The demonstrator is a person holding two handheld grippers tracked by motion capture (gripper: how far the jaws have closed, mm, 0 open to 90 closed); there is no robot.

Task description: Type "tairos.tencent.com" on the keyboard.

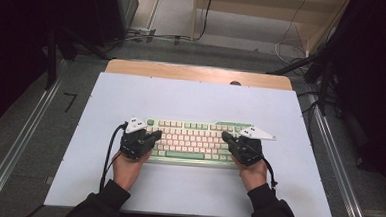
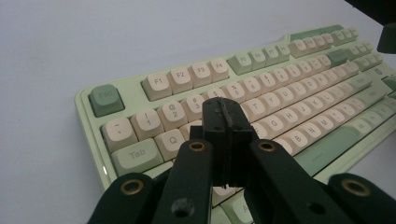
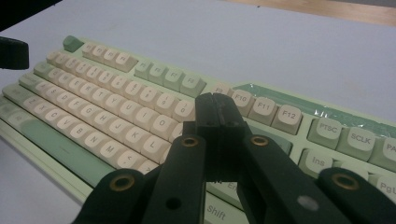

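Keyboard lies mid-desk on the white mat, pale green with cream keys. Left tool hangs over its left end, jaws pressed together; right tool over the right end, jaws likewise together, perhaps touching keys, hard to tell
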